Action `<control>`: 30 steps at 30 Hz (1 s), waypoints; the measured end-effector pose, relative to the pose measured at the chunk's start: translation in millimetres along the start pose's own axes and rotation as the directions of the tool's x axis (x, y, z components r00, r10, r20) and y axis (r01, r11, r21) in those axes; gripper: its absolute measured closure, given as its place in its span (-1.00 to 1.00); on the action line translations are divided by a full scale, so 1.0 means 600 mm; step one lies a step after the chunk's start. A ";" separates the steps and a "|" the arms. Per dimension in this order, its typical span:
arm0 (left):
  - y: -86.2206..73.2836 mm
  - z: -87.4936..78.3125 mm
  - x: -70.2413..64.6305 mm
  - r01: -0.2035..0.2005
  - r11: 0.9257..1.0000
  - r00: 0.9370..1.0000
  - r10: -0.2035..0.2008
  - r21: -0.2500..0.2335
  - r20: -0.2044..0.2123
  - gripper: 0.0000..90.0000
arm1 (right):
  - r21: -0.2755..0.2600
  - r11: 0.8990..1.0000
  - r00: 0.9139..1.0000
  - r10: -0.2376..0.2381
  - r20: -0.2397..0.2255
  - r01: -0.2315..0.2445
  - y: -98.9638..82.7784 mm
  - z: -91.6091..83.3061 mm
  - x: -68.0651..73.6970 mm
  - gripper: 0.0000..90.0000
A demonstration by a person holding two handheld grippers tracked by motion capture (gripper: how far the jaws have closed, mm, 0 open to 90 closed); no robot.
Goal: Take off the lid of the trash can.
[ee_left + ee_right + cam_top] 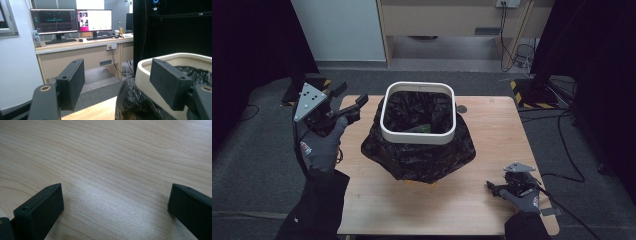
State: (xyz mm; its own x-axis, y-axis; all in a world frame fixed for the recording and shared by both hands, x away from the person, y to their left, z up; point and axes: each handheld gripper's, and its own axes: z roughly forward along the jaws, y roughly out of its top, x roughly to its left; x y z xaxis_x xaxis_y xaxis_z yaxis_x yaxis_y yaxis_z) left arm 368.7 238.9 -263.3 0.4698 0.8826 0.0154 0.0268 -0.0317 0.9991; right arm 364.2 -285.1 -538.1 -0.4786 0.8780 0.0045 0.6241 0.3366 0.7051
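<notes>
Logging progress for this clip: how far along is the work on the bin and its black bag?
Looks done: the black bag lines the white bin, its edge draped outside. In hand: the left gripper, jaws open, is raised by the bin's rim, gripping nothing. The right gripper rests open on the table. Left: actually gripping the bag or rim.

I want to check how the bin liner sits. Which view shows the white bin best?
The high view: the whole white rim of the bin shows, with the black bag draped around it. The left gripper view catches one corner of rim and bag. The right gripper view looks at table wood.
</notes>
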 end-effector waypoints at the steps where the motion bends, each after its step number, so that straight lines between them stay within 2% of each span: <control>1: 0.003 0.002 -0.001 0.001 1.000 1.000 -0.001 0.001 0.002 -0.38 | 0.000 1.000 1.000 0.000 0.000 0.000 0.000 0.000 0.000 -0.99; 2: 0.005 0.005 -0.002 0.002 1.000 1.000 -0.002 -0.004 0.001 -0.38 | 0.000 1.000 1.000 0.000 0.000 0.000 0.000 0.000 0.000 -0.99; 3: 0.009 0.010 -0.001 -0.021 0.999 1.000 0.021 -0.030 0.010 -0.38 | 0.000 1.000 1.000 0.000 0.000 0.000 0.000 0.000 0.000 -0.99; 8: 0.021 0.022 -0.009 -0.019 0.999 0.999 0.020 -0.040 0.028 -0.42 | 0.000 1.000 1.000 0.000 0.000 0.000 0.000 0.000 0.000 -0.99; 19: 0.039 0.058 -0.034 -0.021 0.999 0.998 0.024 -0.036 0.066 -0.44 | 0.000 1.000 1.000 0.000 0.000 0.000 0.000 0.000 0.000 -0.99; 30: 0.045 0.091 -0.058 -0.034 0.999 0.993 0.036 -0.016 0.109 -0.44 | 0.000 1.000 1.000 0.003 -0.001 -0.003 0.000 0.000 0.000 -0.99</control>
State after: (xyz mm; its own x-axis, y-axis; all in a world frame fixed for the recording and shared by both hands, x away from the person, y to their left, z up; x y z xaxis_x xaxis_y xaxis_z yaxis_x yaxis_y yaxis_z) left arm 401.1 181.6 -238.9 0.5642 0.8244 0.0467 -0.0034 -0.0542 0.9985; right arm 364.1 -284.9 -538.1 -0.4774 0.8787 0.0069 0.6252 0.3341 0.7053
